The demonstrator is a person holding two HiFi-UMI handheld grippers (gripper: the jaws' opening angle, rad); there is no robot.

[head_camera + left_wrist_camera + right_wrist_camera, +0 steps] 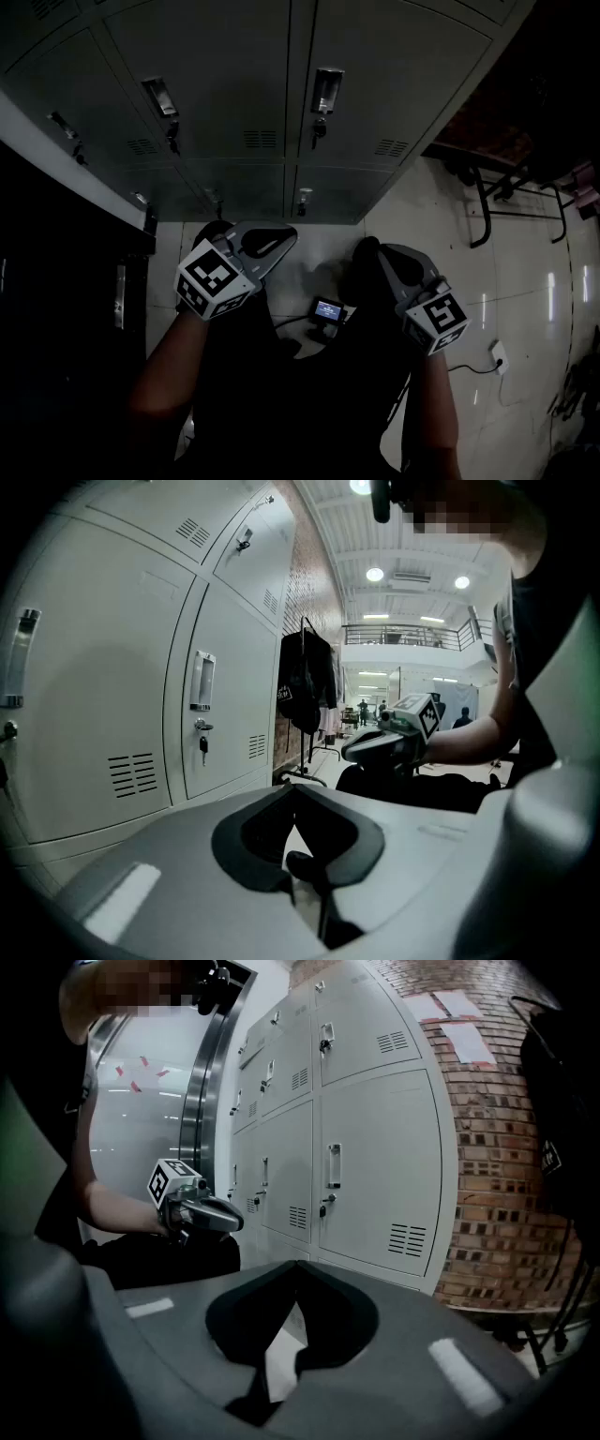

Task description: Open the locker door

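Observation:
A bank of grey metal lockers (281, 56) stands in front of me, all doors closed. The upper right door (394, 75) has a recessed handle (326, 92) with a key (319, 127) under it. The door to its left has its own handle (159, 97). My left gripper (281, 234) and right gripper (370, 248) hang low in front of my body, well short of the doors. Each gripper is shut with nothing between its jaws: the left gripper (298, 785) in its own view, the right gripper (298, 1262) in its own. Neither touches a handle.
A dark cabinet (56, 309) stands at the left. A black metal rack (511, 192) is on the tiled floor at the right. A small screen device (328, 310) and a white plug with cable (499, 356) lie on the floor. A brick wall (497, 1176) adjoins the lockers.

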